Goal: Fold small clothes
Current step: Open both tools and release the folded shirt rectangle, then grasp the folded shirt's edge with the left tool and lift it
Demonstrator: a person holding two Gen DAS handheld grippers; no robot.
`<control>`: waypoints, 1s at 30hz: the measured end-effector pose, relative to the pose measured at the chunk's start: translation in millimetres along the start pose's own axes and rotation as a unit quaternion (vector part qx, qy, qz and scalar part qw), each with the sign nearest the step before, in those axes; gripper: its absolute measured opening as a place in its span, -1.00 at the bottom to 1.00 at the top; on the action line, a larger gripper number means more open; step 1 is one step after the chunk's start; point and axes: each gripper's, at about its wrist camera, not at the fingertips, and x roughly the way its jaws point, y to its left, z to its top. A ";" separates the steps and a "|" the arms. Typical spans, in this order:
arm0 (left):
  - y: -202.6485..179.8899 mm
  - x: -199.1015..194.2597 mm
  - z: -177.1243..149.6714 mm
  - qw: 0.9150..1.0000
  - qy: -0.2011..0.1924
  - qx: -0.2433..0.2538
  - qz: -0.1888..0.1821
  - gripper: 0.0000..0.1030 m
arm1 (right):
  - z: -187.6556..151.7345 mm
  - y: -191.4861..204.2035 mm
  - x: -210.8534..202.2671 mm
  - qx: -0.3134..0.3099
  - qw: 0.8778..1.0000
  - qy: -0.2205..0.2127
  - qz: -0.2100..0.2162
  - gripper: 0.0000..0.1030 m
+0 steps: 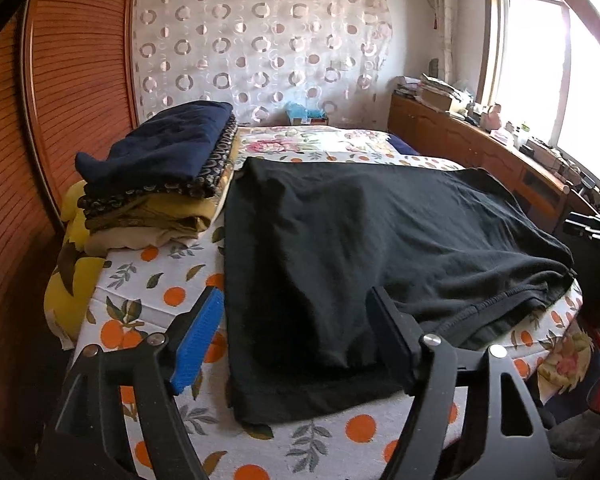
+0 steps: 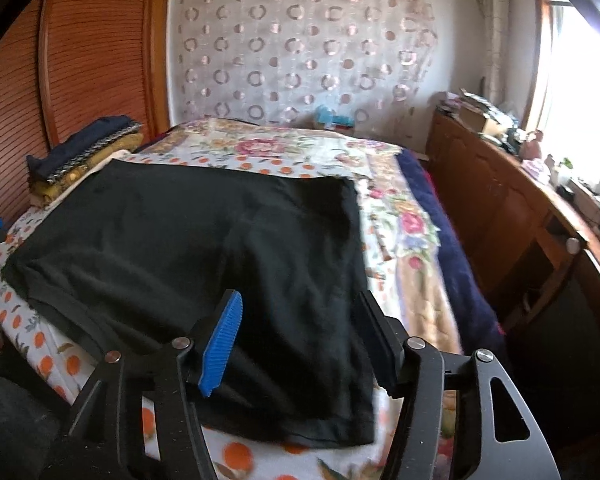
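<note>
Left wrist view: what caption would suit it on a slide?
Open left hand-held gripper over a folded black cotton garment on an orange-print bedsheet, beside a stack of folded clothes.

Daylight from window (image 1: 540,72) at right; panes blown out, flare streak in upper right corner. Room evenly lit, shadows soft. Black cloth (image 2: 204,240) shows little detail. Strong fisheye bending, dark vignette at corners. Right view slightly motion-blurred; left sharper.

Left gripper (image 1: 296,336), right gripper (image 2: 300,340): black frames, silver screws, one blue ribbed pad, one black pad each.
</note>
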 end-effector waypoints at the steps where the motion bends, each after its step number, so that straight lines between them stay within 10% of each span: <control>1: 2.5 1.0 -0.2 1.000 0.000 -0.002 0.004 0.46 | 0.2 3.4 5.3 -0.002 1.000 0.002 0.006 0.25; 30: 25.6 47.0 -5.8 0.995 0.079 -0.040 -0.038 0.46 | 8.0 36.1 101.1 -0.042 0.993 0.078 0.084 0.56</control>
